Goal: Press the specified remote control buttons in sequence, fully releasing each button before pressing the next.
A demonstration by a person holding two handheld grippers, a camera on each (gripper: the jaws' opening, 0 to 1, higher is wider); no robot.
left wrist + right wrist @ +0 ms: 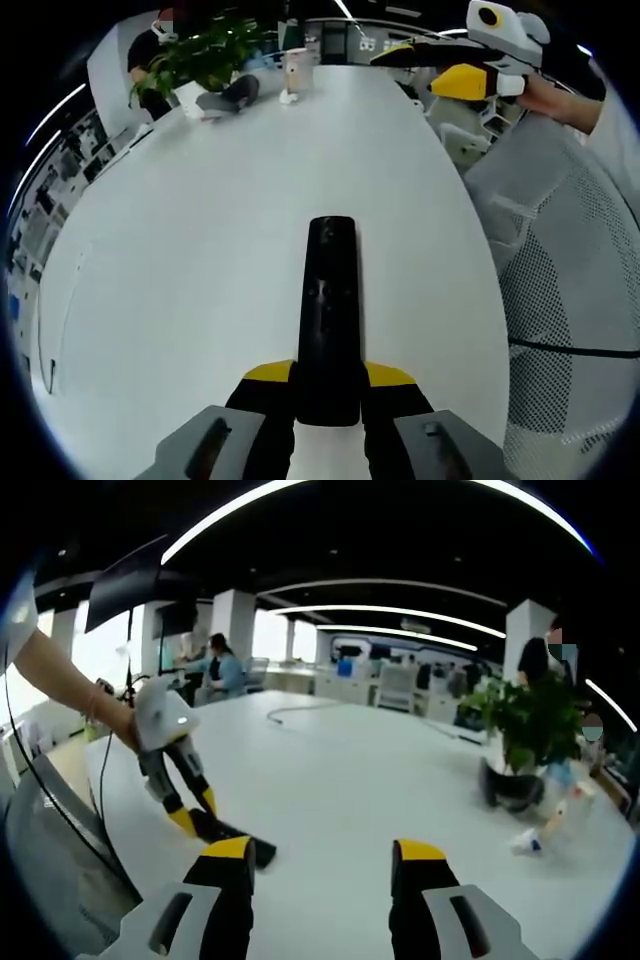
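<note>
Gripping the remote, left gripper rests over white table; right gripper fingers spread.

White table, black remote, potted plant, possibly a cup

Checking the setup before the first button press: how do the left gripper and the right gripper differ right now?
The left gripper is shut on the long black remote control, low over the white table; the right gripper is open, holding nothing. In the left gripper view, the right gripper is raised beyond the table's far edge. Both have yellow-tipped black jaws.
</note>
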